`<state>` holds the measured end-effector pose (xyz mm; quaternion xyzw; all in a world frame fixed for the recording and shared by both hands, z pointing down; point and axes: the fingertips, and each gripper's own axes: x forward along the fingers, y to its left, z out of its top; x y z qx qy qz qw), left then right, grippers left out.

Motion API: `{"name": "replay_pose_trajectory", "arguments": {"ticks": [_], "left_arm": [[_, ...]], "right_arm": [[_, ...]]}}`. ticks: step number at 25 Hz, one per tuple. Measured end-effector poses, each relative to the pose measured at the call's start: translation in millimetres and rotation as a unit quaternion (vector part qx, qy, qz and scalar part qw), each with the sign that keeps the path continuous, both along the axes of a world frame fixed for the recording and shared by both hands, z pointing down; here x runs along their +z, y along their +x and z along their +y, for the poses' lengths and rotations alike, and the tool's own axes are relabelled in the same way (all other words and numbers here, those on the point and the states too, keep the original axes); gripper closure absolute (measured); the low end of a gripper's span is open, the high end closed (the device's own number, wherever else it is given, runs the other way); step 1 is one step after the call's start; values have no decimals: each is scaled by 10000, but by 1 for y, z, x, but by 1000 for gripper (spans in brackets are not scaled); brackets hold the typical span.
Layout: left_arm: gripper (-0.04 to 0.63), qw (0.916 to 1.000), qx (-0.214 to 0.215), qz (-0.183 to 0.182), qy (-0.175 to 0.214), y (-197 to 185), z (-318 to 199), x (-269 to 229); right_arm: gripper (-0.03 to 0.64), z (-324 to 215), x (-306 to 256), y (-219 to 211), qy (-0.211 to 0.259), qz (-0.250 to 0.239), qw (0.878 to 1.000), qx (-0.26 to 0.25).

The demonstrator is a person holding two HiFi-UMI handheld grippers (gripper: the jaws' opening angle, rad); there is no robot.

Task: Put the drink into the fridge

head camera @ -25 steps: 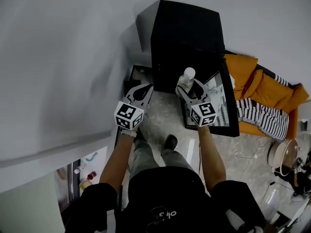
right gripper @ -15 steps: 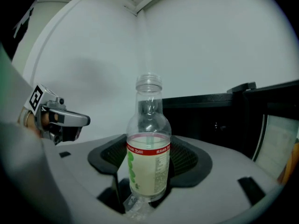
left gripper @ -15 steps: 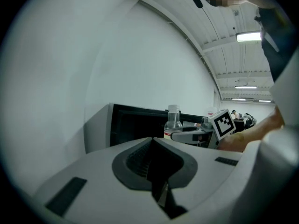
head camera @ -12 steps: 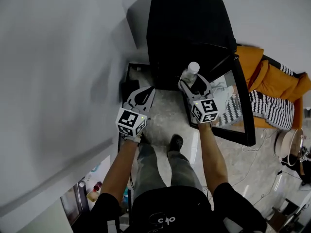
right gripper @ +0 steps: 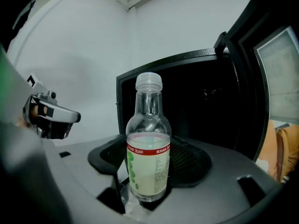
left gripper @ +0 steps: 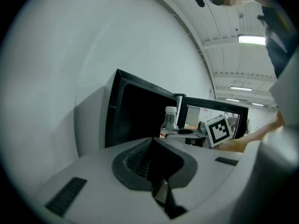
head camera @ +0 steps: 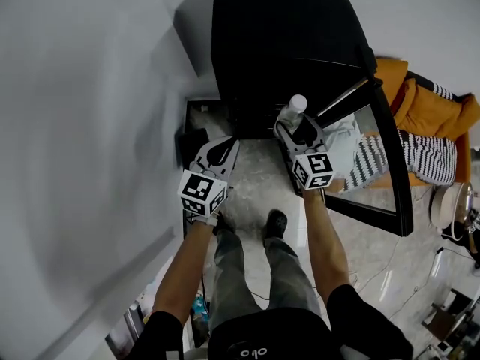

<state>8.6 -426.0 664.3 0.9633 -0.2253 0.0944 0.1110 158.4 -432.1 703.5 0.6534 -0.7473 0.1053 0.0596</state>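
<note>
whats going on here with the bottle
A person stands at a black fridge whose glass-fronted door hangs open. The right gripper holds an upright clear plastic bottle with a white cap and pale drink in its jaws, just in front of the dark opening. The left gripper is empty, jaws together. The bottle isn't inside yet.

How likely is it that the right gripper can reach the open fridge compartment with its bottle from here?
Probably yes: the door stands open to the right, the dark fridge compartment faces the right gripper and its bottle, and nothing shows between them.
</note>
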Motion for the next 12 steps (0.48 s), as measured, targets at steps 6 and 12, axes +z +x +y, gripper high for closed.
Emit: {"name": "replay_pose_trajectory", "arguments": {"ticks": [6, 12], "left_arm": [[589, 9998, 119, -80, -126, 3, -11, 17], [589, 9998, 175, -26, -61, 15, -30, 31]], "right_arm": [[325, -8, 22, 1, -128, 0, 9999, 102], [325, -30, 41, 4, -75, 77, 9999, 66]]}}
